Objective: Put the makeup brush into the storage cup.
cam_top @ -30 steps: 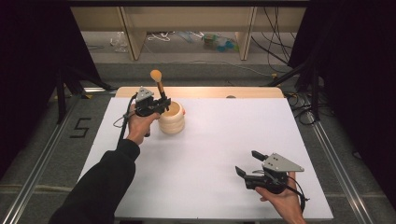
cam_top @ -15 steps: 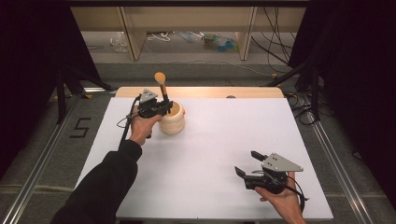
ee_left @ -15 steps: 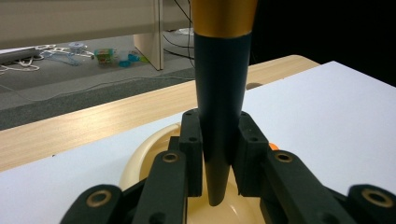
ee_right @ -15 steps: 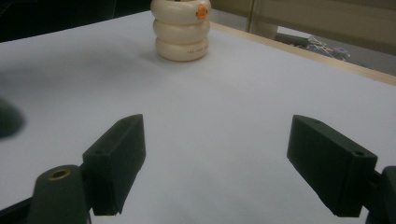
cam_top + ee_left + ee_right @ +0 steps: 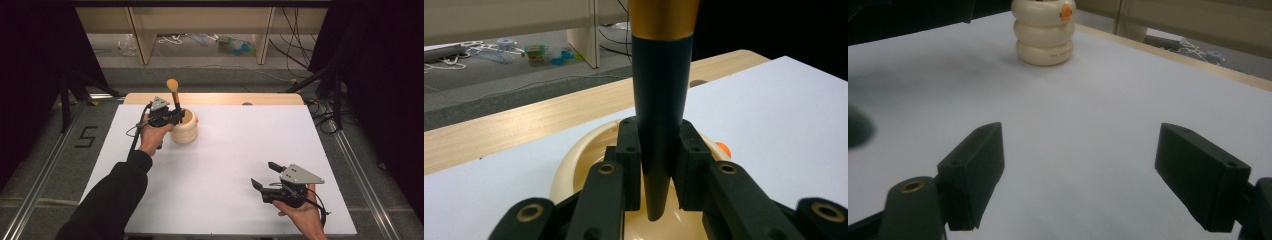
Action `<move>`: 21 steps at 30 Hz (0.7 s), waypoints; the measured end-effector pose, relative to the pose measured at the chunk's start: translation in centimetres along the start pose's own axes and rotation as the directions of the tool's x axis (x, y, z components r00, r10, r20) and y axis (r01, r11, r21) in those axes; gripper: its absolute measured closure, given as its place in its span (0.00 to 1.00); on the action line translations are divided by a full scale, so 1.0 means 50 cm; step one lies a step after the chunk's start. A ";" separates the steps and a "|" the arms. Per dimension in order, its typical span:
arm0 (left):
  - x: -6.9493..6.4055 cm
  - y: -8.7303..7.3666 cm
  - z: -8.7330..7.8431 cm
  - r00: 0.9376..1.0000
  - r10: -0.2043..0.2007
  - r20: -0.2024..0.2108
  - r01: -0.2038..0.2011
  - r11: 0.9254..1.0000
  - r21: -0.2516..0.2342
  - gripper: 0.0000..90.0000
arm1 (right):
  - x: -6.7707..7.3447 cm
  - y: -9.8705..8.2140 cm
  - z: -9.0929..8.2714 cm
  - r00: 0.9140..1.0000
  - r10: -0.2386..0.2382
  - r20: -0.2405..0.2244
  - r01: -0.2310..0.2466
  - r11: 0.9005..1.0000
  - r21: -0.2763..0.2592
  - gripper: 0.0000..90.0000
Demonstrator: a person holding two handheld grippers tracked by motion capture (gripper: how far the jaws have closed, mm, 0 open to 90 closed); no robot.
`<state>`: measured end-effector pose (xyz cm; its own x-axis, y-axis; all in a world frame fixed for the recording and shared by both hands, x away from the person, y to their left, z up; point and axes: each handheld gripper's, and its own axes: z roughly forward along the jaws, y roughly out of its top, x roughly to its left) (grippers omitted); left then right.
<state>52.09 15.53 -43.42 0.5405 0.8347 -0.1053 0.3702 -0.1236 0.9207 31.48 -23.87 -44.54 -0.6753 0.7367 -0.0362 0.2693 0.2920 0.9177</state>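
Right hand-held gripper idle up front; left one clamped on a pestle over the cream bowl.

Nearest, the right hand-held gripper (image 5: 264, 176) rests low on the white surface (image 5: 240, 150), jaws wide apart, nothing between them. Well apart, toward the far left corner, the left hand-held gripper (image 5: 176, 112) is clamped on the dark shaft of the pestle (image 5: 174, 95), upright, orange knob on top, tip hanging just inside the ribbed cream bowl (image 5: 185, 130). Beyond it, the wooden edge (image 5: 225, 98).
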 end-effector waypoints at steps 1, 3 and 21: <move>0.000 -0.001 0.001 1.000 -0.010 -0.003 0.010 1.000 0.002 0.85 | 0.000 0.000 0.000 1.000 -0.001 -0.001 0.001 1.000 0.000 0.23; 0.003 -0.003 0.000 1.000 -0.006 -0.007 0.006 1.000 0.007 0.85 | 0.000 0.000 0.001 1.000 -0.002 0.000 0.002 1.000 -0.005 0.23; 0.003 -0.003 -0.001 0.999 0.011 -0.041 -0.011 1.000 0.007 0.68 | 0.002 0.000 0.002 1.000 -0.002 -0.017 0.002 1.000 0.009 0.24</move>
<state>52.07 15.70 -43.55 0.5130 0.8547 -0.0797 0.3695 -0.1360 0.9192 31.48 -23.75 -44.58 -0.6872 0.7258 -0.0314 0.2738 0.2988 0.9142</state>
